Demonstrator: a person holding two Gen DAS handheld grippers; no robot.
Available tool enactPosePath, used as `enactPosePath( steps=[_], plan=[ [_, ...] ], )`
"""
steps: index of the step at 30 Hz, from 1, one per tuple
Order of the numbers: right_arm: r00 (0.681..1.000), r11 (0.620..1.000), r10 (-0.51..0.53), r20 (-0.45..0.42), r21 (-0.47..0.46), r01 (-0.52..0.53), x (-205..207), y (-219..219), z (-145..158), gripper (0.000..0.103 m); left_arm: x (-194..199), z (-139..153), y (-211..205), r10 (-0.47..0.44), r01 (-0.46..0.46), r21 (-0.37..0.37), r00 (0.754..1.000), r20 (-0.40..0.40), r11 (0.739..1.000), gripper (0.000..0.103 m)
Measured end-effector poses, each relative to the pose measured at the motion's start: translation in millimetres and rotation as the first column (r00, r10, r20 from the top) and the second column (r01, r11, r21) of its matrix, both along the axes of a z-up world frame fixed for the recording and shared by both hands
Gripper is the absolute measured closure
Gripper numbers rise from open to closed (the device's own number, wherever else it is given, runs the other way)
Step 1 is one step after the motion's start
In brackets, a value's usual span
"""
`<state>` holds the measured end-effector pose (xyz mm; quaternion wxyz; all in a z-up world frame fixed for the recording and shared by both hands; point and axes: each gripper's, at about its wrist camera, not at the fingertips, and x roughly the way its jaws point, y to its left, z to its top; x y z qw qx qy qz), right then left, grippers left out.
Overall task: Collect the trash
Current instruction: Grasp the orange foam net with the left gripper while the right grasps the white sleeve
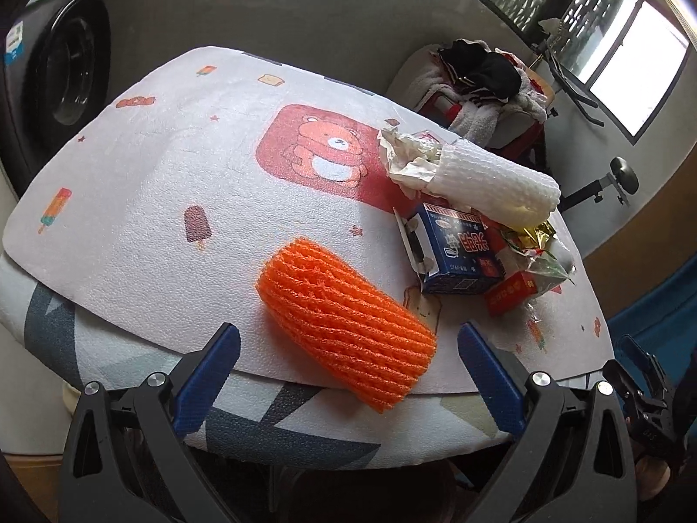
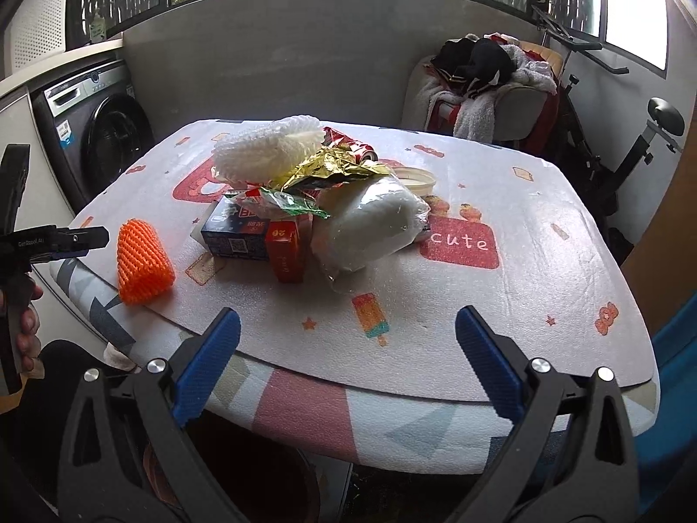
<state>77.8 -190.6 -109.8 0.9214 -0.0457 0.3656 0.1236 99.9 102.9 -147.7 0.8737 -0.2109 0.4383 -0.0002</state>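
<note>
Collection has not started, I judge: the left tool (image 1: 348,348), spread and empty, faces the orange foam net (image 1: 344,327); next, advance and pinch it.

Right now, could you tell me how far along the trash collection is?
Nothing looks collected yet. The orange foam net lies alone near the table's front edge; the blue carton, red box, white foam sleeve, gold wrapper and plastic bag are piled mid-table. In hand: nothing, as the left gripper and right gripper are open and empty. Everything remains.
</note>
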Motion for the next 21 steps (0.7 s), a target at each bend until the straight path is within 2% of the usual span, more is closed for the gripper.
enactPosePath(
  steps=[2, 5, 7, 12, 14, 17, 19, 21],
  plan=[
    [1.000, 1.000, -0.005, 0.005, 0.009, 0.005, 9, -2, 3, 0.006, 11, -10, 4, 0.023, -0.024, -0.023, 0.999, -0.023, 0.999, 0.006],
    [1.000, 1.000, 0.022, 0.020, -0.001, -0.022, 26, 4, 12, 0.006, 24, -23, 3, 0.013, -0.014, -0.020, 0.999, -0.051, 1.000, 0.015],
    [0.996, 0.997, 0.071, 0.048, -0.045, -0.069, 41, 18, 21, 0.006, 30, -31, 3, 0.007, -0.009, -0.032, 0.997, -0.072, 0.999, 0.023],
    [0.967, 0.965, 0.228, 0.109, -0.160, -0.210, 87, 65, 45, 0.006, 35, -37, 6, 0.009, -0.013, -0.049, 0.997, -0.077, 0.999, 0.024],
    [0.948, 0.933, 0.307, 0.089, -0.223, -0.282, 107, 93, 47, 0.006, 37, -38, 8, 0.012, -0.017, -0.057, 0.997, -0.077, 0.998, 0.024],
    [0.909, 0.859, 0.417, 0.015, -0.335, -0.388, 132, 137, 41, 0.006, 39, -38, 9, 0.011, -0.015, -0.061, 0.997, -0.075, 0.998, 0.024],
    [0.888, 0.812, 0.458, -0.042, -0.388, -0.437, 144, 162, 31, 0.006, 41, -39, 10, 0.010, -0.015, -0.064, 0.997, -0.075, 0.998, 0.024],
    [0.880, 0.774, 0.462, -0.106, -0.437, -0.459, 156, 180, 17, 0.006, 42, -40, 10, 0.010, -0.015, -0.066, 0.997, -0.077, 0.998, 0.024]
  ],
)
